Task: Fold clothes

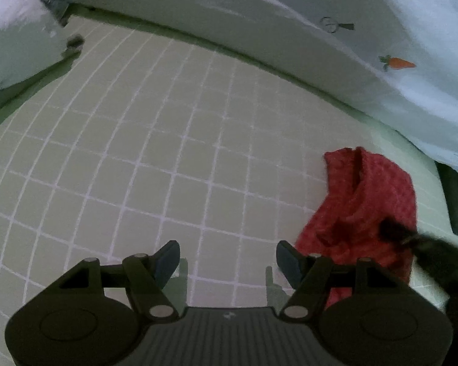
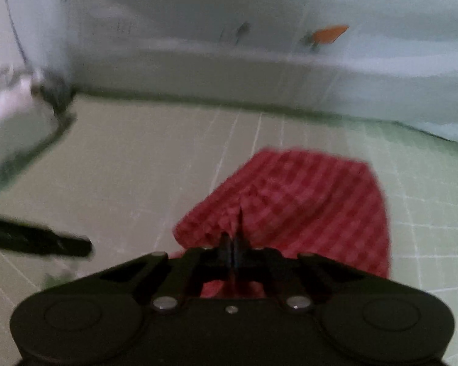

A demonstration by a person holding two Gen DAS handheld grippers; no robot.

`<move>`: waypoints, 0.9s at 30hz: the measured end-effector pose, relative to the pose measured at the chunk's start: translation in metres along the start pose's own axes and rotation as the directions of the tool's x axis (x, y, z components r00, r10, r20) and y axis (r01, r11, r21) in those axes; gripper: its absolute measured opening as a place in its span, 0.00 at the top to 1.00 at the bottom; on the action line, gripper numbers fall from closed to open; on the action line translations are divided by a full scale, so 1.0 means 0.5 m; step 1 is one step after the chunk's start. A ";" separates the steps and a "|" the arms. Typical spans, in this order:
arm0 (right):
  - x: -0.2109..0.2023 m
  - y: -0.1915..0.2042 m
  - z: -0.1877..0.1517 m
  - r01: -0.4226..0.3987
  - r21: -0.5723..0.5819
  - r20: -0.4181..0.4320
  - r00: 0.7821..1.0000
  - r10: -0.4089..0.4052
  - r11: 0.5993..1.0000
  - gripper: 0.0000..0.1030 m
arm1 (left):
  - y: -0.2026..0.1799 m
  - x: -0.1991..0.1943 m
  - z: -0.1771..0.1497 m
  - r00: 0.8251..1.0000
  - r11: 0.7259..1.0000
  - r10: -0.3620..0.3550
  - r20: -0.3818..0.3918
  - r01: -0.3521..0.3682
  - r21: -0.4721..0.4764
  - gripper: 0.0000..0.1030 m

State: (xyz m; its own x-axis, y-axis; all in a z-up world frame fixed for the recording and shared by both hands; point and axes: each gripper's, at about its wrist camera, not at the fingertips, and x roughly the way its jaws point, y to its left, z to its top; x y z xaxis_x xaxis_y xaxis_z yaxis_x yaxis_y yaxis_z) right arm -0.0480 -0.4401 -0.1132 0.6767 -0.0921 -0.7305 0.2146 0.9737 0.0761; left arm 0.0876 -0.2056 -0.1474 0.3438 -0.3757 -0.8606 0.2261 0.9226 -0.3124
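the red checked cloth (image 2: 305,201) is soft and rumpled, bunched into a loose heap with a deep crease down its middle, lying on the pale green gridded mat (image 1: 155,140). the right gripper (image 2: 233,250) is clenched on the cloth's near edge. the left gripper (image 1: 228,259) hangs beside the cloth, released, jaws wide apart. beyond the cloth, a pale sheet with an orange carrot print (image 1: 400,62).

Both wrist views look forward, low over gridded mat (image 1: 168,152); share red cloth (image 2: 305,201).
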 end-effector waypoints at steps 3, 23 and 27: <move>-0.088 -0.078 0.049 -0.080 0.154 0.136 0.989 0.060 0.985 0.98 | -0.030 0.001 0.005 1.000 1.000 -0.026 0.015 0.026 0.015 0.32; -0.101 -0.495 -0.143 0.314 0.700 -0.128 0.939 -0.319 0.642 0.38 | -0.310 0.098 0.028 0.994 0.963 -0.104 -0.044 0.112 0.243 0.32; -0.086 -0.521 -0.183 0.334 0.745 -0.179 0.934 -0.310 0.578 0.32 | -0.341 0.129 0.027 0.993 0.956 -0.092 -0.077 0.109 0.274 0.31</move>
State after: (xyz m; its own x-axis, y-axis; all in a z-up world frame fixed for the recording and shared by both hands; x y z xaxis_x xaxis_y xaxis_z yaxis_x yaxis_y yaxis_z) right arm -0.1974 -0.6709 -0.1635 0.4397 -0.3506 -0.8269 0.8745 0.3769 0.3053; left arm 0.0836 -0.3885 -0.1442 0.2503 -0.4508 -0.8568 0.5031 0.8167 -0.2826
